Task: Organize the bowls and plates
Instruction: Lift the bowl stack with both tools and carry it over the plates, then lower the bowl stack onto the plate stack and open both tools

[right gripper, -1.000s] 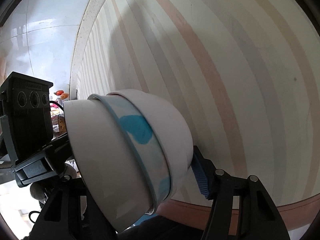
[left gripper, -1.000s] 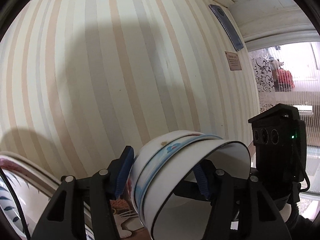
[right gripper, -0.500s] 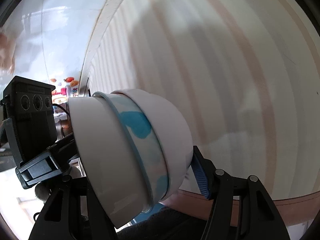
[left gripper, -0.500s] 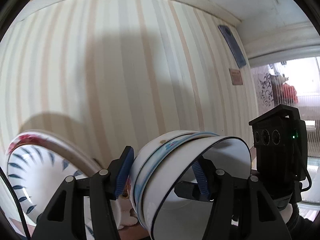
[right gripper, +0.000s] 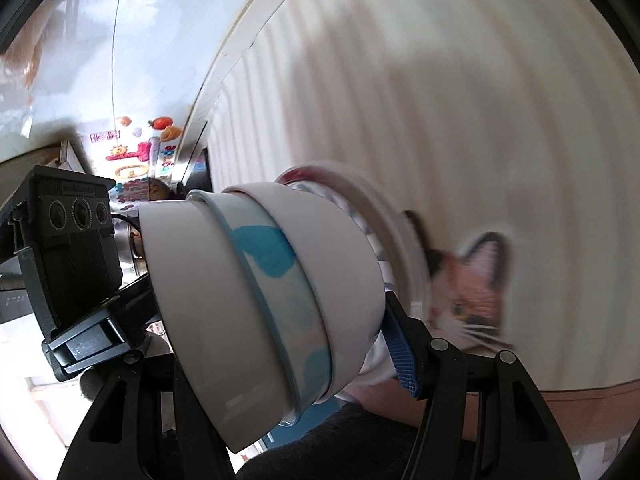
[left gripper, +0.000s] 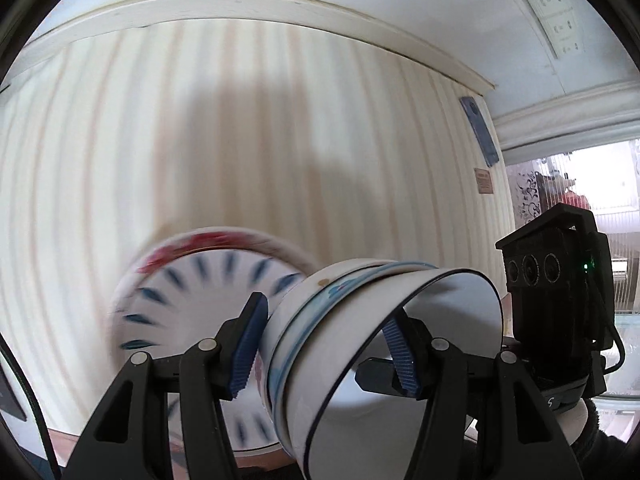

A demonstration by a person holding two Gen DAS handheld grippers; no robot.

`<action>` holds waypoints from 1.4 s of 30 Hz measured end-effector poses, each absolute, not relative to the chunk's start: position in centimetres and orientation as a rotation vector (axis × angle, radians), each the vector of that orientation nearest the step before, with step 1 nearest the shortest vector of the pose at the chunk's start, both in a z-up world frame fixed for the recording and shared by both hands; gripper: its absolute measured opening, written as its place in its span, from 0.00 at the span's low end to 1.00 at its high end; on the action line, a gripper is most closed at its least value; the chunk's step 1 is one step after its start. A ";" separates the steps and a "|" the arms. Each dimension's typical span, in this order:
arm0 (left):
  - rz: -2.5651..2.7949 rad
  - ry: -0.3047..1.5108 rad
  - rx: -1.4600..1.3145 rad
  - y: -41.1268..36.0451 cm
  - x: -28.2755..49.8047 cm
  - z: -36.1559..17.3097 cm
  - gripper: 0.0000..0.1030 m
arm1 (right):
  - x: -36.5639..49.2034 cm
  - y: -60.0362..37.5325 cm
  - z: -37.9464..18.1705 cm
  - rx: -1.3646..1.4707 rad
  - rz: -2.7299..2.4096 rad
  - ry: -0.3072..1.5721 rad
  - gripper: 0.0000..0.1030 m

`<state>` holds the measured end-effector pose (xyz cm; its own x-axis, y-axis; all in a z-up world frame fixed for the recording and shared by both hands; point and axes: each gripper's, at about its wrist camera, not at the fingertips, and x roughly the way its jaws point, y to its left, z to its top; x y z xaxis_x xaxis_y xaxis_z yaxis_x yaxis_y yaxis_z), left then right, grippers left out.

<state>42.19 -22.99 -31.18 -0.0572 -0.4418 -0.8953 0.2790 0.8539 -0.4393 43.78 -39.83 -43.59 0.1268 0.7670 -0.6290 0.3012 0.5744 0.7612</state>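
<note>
Between the two grippers hangs a stack of bowls (left gripper: 376, 344), three nested and tipped on its side. The left gripper (left gripper: 324, 354) has one blue pad against the stack's outer wall and the other inside the mouth, so its jaws are clamped on the rim side. The right gripper (right gripper: 394, 344) shows one blue pad pressed on the stack's base; its other finger is hidden behind the bowls, though it appears to be gripping them too.

Just beyond the stack, toward the striped wall (left gripper: 200, 140), stands a patterned plate (left gripper: 192, 300) with blue leaf marks and a red rim, blurred. A cat picture (right gripper: 472, 292) shows to its right.

Judging by this, the step in hand is carrying the stack toward the plate. The next move likely calls for turning the bowls upright and lowering them together, both hands moving as one so the nested bowls do not slide apart.
</note>
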 end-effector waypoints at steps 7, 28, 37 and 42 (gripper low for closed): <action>-0.542 1.527 -0.166 -18.7 42.5 -32.6 0.54 | 44.8 -35.3 -44.7 0.938 0.454 1.484 0.61; -0.539 1.564 -0.181 -15.3 43.4 -35.1 0.54 | 46.0 -32.8 -46.3 0.848 0.424 1.538 0.61; -0.547 1.555 -0.163 -15.5 43.2 -34.8 0.52 | 45.8 -33.0 -46.5 0.861 0.405 1.550 0.60; -0.542 1.552 -0.158 -15.7 43.1 -34.6 0.52 | 45.4 -33.6 -46.1 0.870 0.391 1.540 0.60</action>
